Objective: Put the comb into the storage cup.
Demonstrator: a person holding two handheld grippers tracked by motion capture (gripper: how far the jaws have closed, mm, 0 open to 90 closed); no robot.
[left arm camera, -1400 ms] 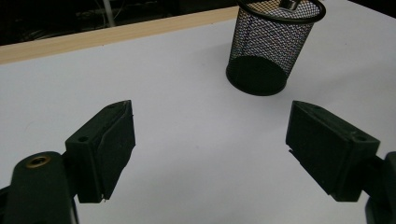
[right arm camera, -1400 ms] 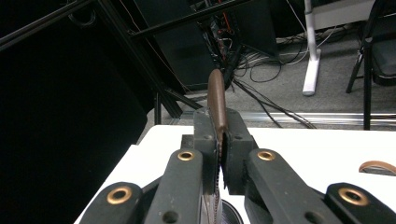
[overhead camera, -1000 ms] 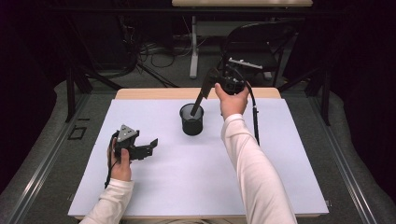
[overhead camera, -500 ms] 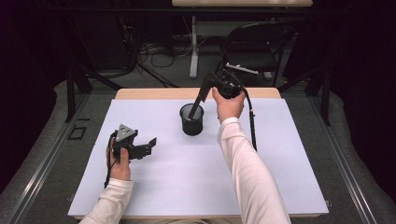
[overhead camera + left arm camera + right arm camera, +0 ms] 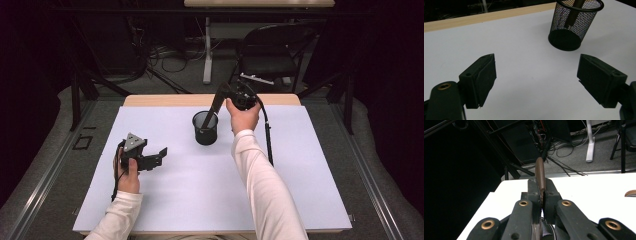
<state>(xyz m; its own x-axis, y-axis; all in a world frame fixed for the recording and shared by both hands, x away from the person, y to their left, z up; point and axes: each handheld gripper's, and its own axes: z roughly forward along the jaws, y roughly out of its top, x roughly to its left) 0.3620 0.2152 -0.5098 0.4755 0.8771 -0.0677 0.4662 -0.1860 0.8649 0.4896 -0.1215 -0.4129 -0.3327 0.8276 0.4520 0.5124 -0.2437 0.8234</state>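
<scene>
your right hand-held black gripper point(image 5: 218, 101) sits in the upper middle of the high view, above the far rim of the round black wire-mesh cup point(image 5: 205, 128), with your right forearm in its white sleeve stretched up from the bottom centre of the frame and the wrist bent so the jaws slant down and to the left into the cup's mouth. in the right gripper view those jaws are pressed together on a slim brown stick-like object point(image 5: 540, 173), which pokes up past them toward the top of the frame; a second brown piece point(image 5: 630, 193) shows at the right edge, too cut off to identify. in the left gripper view the stick's lower end point(image 5: 571, 15) shows through the mesh inside the cup point(image 5: 573, 25), at the upper right of the frame. your left hand-held black gripper point(image 5: 159, 156) rests low at the left of the high view on the white table sheet point(image 5: 200, 190), well apart from the cup, wrist level, its jaws spread wide with nothing but bare sheet between them.
</scene>
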